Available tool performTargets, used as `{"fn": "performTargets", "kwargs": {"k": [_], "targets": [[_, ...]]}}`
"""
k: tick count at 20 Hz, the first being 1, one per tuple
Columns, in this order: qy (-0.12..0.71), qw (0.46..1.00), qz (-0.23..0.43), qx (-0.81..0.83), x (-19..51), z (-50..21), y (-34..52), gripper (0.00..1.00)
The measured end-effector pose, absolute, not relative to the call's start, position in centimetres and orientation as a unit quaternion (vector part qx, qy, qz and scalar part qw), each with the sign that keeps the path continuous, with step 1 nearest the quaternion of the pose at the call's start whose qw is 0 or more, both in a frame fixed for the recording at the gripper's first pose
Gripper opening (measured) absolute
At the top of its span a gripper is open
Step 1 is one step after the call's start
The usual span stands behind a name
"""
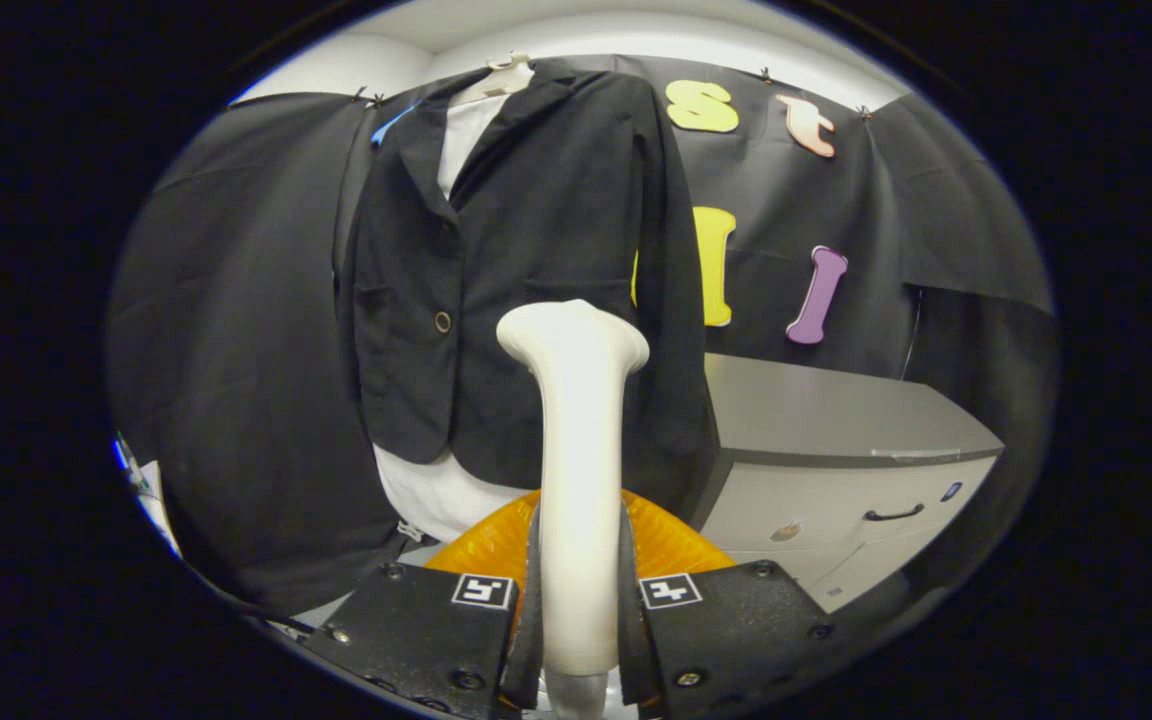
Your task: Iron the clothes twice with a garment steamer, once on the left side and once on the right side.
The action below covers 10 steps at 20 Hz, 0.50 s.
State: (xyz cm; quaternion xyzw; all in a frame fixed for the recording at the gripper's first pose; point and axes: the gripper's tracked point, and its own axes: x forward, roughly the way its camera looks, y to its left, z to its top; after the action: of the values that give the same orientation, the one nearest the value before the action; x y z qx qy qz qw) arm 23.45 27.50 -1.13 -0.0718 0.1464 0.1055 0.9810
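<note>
While the gripper (pixel 581 610) clamps the white garment steamer (pixel 576 440) by its handle, the steamer head stands upright in front of the black jacket (pixel 526 260).

Both fingers press the handle's sides; an orange ribbed part (pixel 671 545) sits just beyond them. The jacket hangs on a hanger (pixel 504 75) over a white shirt (pixel 436 495), against the black cloth wall. Beside it stands a grey drawer cabinet (pixel 836 450).

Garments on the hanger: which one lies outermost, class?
The black jacket. It lies over the white shirt, which peeks out at collar and hem. The gripper is shut on the steamer.
</note>
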Motion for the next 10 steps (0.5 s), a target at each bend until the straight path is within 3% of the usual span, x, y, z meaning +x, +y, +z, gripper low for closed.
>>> {"fn": "performTargets", "kwargs": {"k": [10], "targets": [[0.2,0.969,0.114,-0.092,22.4,-6.7,27.4,0.33]]}}
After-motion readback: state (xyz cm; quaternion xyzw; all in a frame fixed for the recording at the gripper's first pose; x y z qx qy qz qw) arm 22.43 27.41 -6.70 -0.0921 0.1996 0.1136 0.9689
